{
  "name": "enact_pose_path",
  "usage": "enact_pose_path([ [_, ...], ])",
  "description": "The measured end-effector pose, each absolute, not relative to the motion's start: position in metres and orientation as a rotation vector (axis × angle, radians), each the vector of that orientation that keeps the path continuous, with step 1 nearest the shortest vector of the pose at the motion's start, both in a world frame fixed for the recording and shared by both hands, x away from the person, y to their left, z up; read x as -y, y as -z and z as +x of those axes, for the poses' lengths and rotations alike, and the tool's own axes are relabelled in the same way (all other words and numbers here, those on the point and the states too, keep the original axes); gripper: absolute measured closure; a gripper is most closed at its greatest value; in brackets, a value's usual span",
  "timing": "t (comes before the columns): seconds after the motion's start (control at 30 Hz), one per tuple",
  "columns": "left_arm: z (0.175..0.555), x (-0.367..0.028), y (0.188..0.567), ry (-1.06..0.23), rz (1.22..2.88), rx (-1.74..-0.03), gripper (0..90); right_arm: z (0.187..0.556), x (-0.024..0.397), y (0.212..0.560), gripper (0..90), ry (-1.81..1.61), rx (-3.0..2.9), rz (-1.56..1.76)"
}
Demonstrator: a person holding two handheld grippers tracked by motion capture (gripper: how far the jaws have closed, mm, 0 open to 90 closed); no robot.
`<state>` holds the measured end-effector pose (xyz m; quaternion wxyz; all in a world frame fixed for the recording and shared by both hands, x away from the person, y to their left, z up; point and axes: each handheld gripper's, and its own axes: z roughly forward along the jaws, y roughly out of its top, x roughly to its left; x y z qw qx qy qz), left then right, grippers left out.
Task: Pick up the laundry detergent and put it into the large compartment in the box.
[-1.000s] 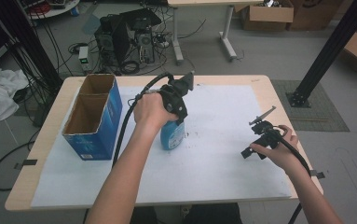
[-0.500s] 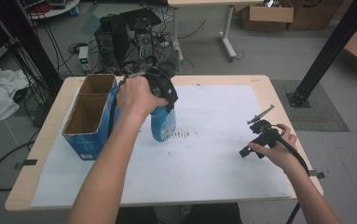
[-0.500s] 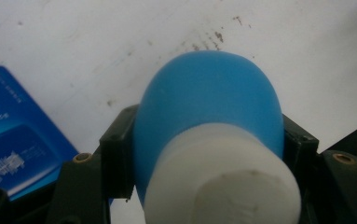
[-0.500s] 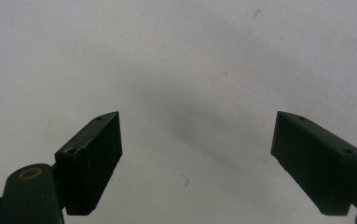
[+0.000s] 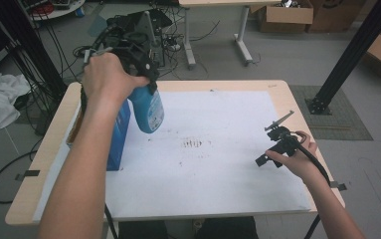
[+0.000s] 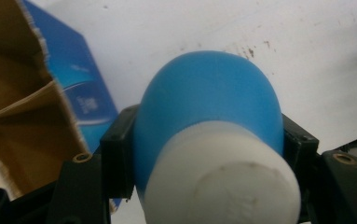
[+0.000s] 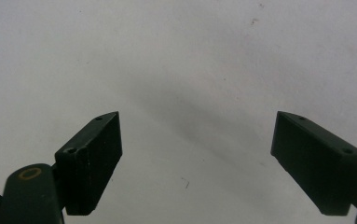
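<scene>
Cardboard blue box (image 5: pixel 118 134) stands open at the worktop's (image 5: pixel 218 209) left edge; just right of it, the left tool (image 5: pixel 145 74) clamps a rounded blue plastic bottle (image 5: pixel 148 112) aloft. The smooth bottle could slip from that narrow pinch or clip the box rim. Well right of the box, the right tool (image 5: pixel 277 142) gapes wide, empty.

Lab or workshop: cable tangles (image 5: pixel 53 64) on grey floor, cardboard boxes (image 5: pixel 297 12), black frame post (image 5: pixel 349 55), paper-covered worktable (image 5: pixel 277 87).

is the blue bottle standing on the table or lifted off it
Lifted. The left gripper is shut on the bottle, which hangs in the air beside the box, clear of the table.
</scene>
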<state>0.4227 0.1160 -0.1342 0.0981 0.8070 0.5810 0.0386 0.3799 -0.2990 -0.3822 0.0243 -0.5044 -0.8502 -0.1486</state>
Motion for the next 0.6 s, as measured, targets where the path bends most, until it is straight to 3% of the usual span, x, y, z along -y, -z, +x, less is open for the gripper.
enact_pose_path([
  [0.6,0.406,-0.205,0.100,-0.216,2.145,-2.025,38.0,0.380,0.302,0.377,16.3,0.482,2.628,-1.575],
])
